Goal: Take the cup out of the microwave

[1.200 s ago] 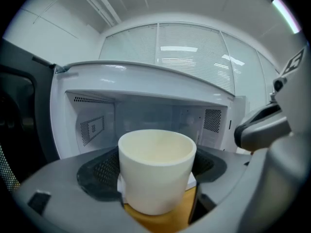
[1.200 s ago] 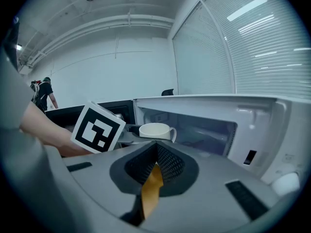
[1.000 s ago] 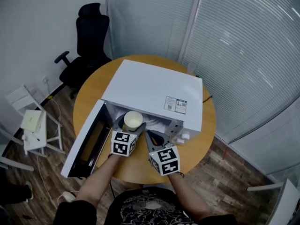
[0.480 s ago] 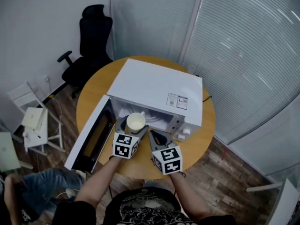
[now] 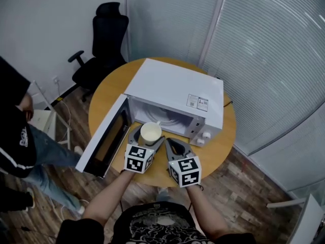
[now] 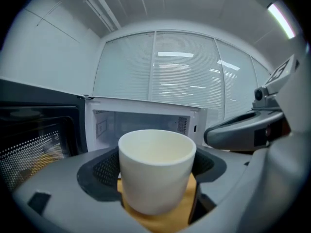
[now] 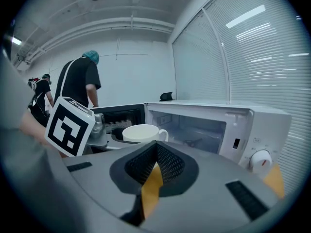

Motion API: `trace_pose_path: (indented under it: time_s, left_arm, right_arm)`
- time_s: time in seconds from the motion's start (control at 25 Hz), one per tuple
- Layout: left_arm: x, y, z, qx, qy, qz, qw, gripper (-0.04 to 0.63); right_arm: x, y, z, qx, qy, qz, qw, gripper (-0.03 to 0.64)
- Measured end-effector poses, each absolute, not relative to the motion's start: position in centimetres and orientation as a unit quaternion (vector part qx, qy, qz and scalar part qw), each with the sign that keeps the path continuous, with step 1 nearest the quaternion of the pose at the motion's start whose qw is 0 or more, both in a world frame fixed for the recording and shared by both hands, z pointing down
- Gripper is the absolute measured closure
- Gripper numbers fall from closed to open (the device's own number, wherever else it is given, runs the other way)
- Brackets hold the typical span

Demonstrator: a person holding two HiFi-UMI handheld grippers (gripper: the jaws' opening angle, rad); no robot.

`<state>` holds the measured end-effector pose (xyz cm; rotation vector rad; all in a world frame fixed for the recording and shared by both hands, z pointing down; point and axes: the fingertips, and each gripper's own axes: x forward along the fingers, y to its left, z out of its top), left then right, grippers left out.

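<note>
Cup (image 6: 156, 171) inside left gripper (image 5: 149, 135) (handle (image 7: 164, 134) shows in right gripper view).

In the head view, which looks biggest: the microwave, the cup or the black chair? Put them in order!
1. microwave
2. black office chair, though it stands farther from the camera, which shrinks it
3. cup

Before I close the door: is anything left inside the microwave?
The microwave cavity looks empty in the right gripper view. The cup, gripped by the left gripper in front of the opening, covers part of the cavity floor.
</note>
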<state>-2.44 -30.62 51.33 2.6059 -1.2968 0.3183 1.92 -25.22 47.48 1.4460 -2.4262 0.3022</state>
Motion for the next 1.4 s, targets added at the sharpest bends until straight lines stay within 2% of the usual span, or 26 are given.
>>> trace_pose_path:
  time_s: [1.04, 1.4]
  left_arm:
    - [-6.1, -21.9, 50.3, 0.885, -0.442, 0.098, 0.11, 0.167]
    - [-6.1, -20.6, 50.2, 0.885, -0.44, 0.091, 0.119, 0.169]
  right_arm:
    - [-0.1, -19.2, 47.7, 0.53, -0.831, 0.101, 0.14, 0.6]
    - [1.4, -17.9, 47.7, 0.551, -0.818, 0.097, 0.136, 0.6]
